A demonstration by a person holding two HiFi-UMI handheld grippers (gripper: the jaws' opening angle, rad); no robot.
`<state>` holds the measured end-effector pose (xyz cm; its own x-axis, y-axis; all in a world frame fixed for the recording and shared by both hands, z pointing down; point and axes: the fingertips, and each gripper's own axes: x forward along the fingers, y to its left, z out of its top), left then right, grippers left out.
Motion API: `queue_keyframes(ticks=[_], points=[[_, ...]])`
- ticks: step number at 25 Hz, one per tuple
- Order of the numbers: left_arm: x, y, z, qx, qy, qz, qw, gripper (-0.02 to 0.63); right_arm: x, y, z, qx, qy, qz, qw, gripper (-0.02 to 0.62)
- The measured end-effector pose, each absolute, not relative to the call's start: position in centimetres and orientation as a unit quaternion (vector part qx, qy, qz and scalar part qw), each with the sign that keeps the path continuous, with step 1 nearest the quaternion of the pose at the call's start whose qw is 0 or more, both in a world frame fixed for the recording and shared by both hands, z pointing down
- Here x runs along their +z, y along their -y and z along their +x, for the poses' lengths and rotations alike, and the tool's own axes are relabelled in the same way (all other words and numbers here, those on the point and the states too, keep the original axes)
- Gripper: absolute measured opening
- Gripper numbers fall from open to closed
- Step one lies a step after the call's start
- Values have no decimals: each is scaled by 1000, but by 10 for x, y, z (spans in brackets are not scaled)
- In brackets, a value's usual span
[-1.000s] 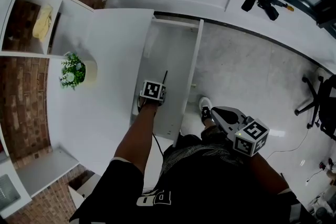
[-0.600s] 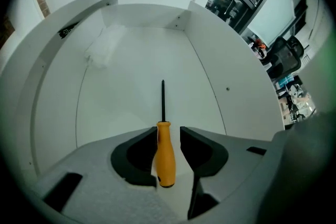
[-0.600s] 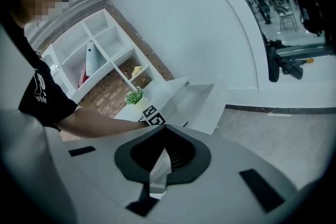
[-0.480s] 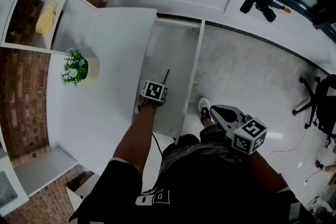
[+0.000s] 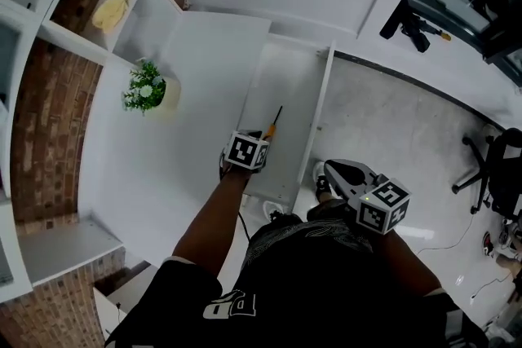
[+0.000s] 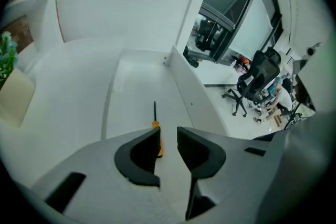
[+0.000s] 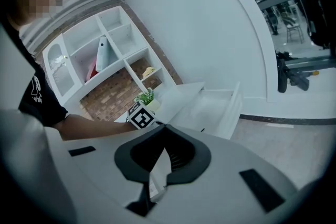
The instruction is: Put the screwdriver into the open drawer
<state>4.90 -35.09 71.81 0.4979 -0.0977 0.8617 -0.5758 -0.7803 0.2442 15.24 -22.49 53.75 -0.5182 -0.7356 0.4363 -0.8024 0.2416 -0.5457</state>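
The screwdriver [image 5: 273, 123], with an orange handle and a black shaft, lies on the floor of the open white drawer [image 5: 323, 114]. My left gripper [image 5: 254, 143] hovers just above its handle end. In the left gripper view the screwdriver [image 6: 155, 122] shows beyond the left gripper [image 6: 168, 132], partly behind the left jaw. Those jaws have just opened wide and closed a little; they stand open with nothing between them. My right gripper [image 5: 336, 170] hangs to the right of the drawer [image 7: 223, 105], over the floor. Its [image 7: 163, 128] tips meet, shut and empty.
A potted plant [image 5: 147, 89] stands on the white desk top [image 5: 183, 143] left of the drawer. A shelf unit [image 5: 98, 20] holds a yellow object. An office chair [image 5: 493, 167] and a black tool [image 5: 412, 22] are on the grey floor to the right. My shoe [image 5: 320, 175] is by the drawer front.
The left gripper has let go of the screwdriver and risen from the drawer; the orange handle now shows lying on the drawer floor. The right gripper has shifted slightly.
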Motion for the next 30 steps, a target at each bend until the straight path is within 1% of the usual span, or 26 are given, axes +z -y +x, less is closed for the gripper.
queue_keyframes(ticks=[4, 7, 13, 20, 27, 30], points=[[671, 339, 26, 401, 208, 852, 266, 42, 522, 217, 127, 350, 792, 497, 45, 5], [637, 333, 3, 366, 211, 868, 260, 23, 510, 209, 106, 328, 798, 503, 45, 4], [570, 304, -30, 309, 199, 899, 239, 18, 486, 191, 69, 290, 805, 516, 36, 4], [516, 249, -62, 247, 189, 922, 229, 18, 470, 174, 35, 266, 814, 516, 18, 3], [476, 189, -80, 194, 213, 932, 221, 18, 457, 167, 4, 244, 849, 467, 32, 3], [466, 172, -85, 166, 238, 933, 214, 18, 449, 160, -7, 224, 871, 435, 50, 3]])
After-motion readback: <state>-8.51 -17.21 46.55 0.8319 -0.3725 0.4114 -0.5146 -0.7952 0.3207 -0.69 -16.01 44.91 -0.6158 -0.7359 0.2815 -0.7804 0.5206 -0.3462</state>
